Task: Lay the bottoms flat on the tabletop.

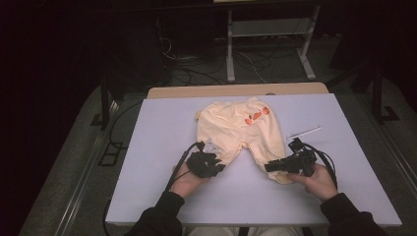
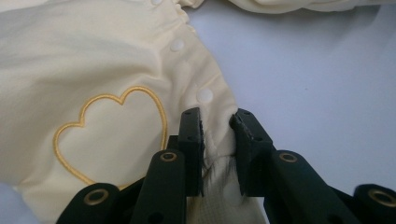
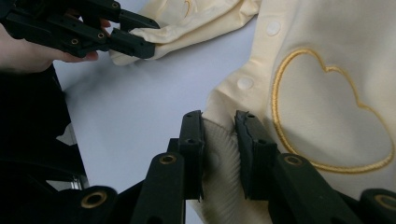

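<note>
A pale yellow baby romper (image 1: 236,125) lies flat on the lavender table (image 1: 147,147), legs toward me, with an orange print (image 1: 258,115) near its top. My left gripper (image 1: 216,164) is shut on the end of the left leg (image 2: 93,60), and cuff fabric is pinched between its jaws (image 2: 218,121), beside a gold embroidered heart (image 2: 112,130) and white snaps. My right gripper (image 1: 269,167) is shut on the ribbed cuff of the right leg (image 3: 327,70), with fabric held at its jaws (image 3: 219,119). The right gripper view also shows the left gripper (image 3: 135,44) holding its own leg end.
A thin white stick (image 1: 304,132) lies on the table to the right of the romper. A wooden strip (image 1: 236,91) borders the far edge. Behind it are cables and a metal frame (image 1: 231,49) on the dark floor.
</note>
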A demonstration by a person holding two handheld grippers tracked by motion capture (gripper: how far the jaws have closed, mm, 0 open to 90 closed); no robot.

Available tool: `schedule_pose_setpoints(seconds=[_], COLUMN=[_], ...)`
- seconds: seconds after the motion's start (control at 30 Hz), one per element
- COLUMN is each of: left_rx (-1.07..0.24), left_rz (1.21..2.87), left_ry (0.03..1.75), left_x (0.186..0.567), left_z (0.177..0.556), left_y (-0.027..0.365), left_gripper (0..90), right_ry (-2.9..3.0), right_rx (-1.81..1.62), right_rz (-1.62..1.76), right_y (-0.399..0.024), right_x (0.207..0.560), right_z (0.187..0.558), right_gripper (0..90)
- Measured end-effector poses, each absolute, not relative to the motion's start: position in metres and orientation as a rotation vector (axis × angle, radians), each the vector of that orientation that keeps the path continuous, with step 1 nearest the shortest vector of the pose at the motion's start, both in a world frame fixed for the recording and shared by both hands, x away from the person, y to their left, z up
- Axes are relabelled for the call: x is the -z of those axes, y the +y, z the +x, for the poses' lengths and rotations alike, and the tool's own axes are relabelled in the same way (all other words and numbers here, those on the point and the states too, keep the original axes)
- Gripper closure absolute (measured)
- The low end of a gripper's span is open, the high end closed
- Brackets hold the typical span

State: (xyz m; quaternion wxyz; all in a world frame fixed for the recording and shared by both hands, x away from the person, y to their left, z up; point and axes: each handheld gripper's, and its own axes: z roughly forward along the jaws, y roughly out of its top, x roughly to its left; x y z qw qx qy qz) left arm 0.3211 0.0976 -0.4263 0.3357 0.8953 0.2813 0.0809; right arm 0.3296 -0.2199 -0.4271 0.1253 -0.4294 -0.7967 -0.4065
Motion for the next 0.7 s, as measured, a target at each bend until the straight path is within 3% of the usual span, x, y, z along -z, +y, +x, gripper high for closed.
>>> schedule_pose_setpoints(seconds=[0.7], left_rx=[0.022], left_rz=[2.257], left_ry=[0.849], left_x=[0.428], left_z=[0.306], left_y=[0.082], left_gripper=[70.3], right_ry=[-2.407], right_rx=[1.053], right_rz=[-1.149], right_y=[-0.208], right_x=[0.435], right_z=[0.318], right_gripper=[71.6])
